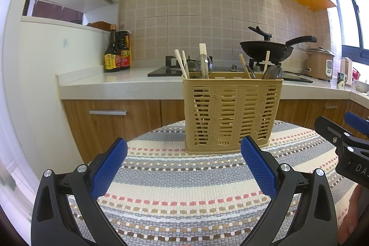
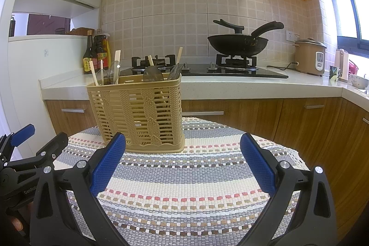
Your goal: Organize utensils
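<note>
A tan plastic utensil basket (image 1: 231, 114) stands upright on a round table with a striped woven cloth (image 1: 184, 195). It holds wooden chopsticks (image 1: 183, 63) and spoons (image 1: 204, 63) on its left side, more chopsticks and spoons (image 1: 271, 72) on its right. My left gripper (image 1: 184, 153) is open and empty, just in front of the basket. In the right wrist view the basket (image 2: 138, 112) sits left of centre, and my right gripper (image 2: 183, 149) is open and empty, in front of and right of it. Each gripper shows at the edge of the other's view.
Behind the table runs a kitchen counter (image 1: 110, 82) with sauce bottles (image 1: 117, 52), a gas hob with a black wok (image 2: 238, 42), a rice cooker (image 2: 310, 57) and cups at the far right. Wooden cabinets (image 2: 253, 117) stand below.
</note>
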